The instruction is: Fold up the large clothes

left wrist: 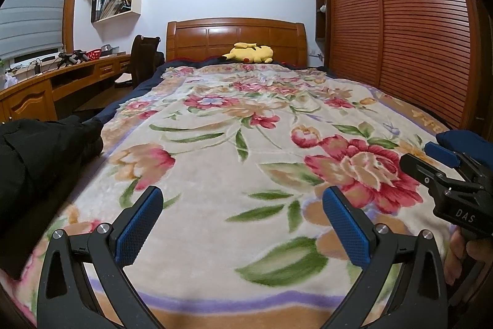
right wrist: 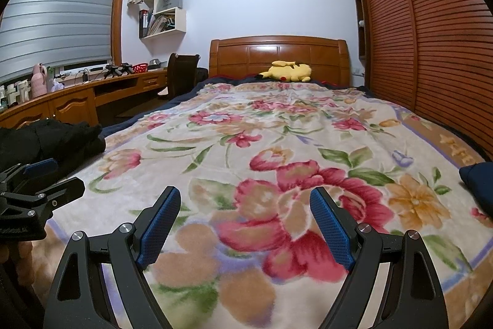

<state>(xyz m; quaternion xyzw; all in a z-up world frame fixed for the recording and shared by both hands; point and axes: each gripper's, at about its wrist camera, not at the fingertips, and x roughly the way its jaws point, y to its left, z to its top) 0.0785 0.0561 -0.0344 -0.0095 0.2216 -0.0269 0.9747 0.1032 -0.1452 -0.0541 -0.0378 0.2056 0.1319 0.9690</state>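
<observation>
Left gripper (left wrist: 243, 221): its 2 blue-padded fingers (left wrist: 138, 228) are spread wide with nothing between them, hovering over the near end of the floral blanket (left wrist: 234, 125) that covers the bed. Right gripper (right wrist: 245, 222): likewise spread wide and empty, its fingers (right wrist: 332, 228) above a large red flower in the blanket print. Each unit shows in the other's view: the right one at the right edge of the left wrist view, the left one at the left edge of the right wrist view, so the 2 sit side by side but apart. Left of the left gripper, a black garment (left wrist: 37, 162) lies bunched on the near left side of the bed, not touched by either tool; it also appears in the right wrist view (right wrist: 58, 137), beyond the left unit. Right of the right gripper, a dark blue fabric item (right wrist: 479, 181) rests at the blanket's right edge; only part of it is in view. Well ahead of both, a yellow plush toy (left wrist: 249, 53) lies against the wooden headboard (left wrist: 235, 37). Far left stands a wooden desk (right wrist: 77, 96); to the right, louvred wardrobe doors (left wrist: 409, 20).
</observation>
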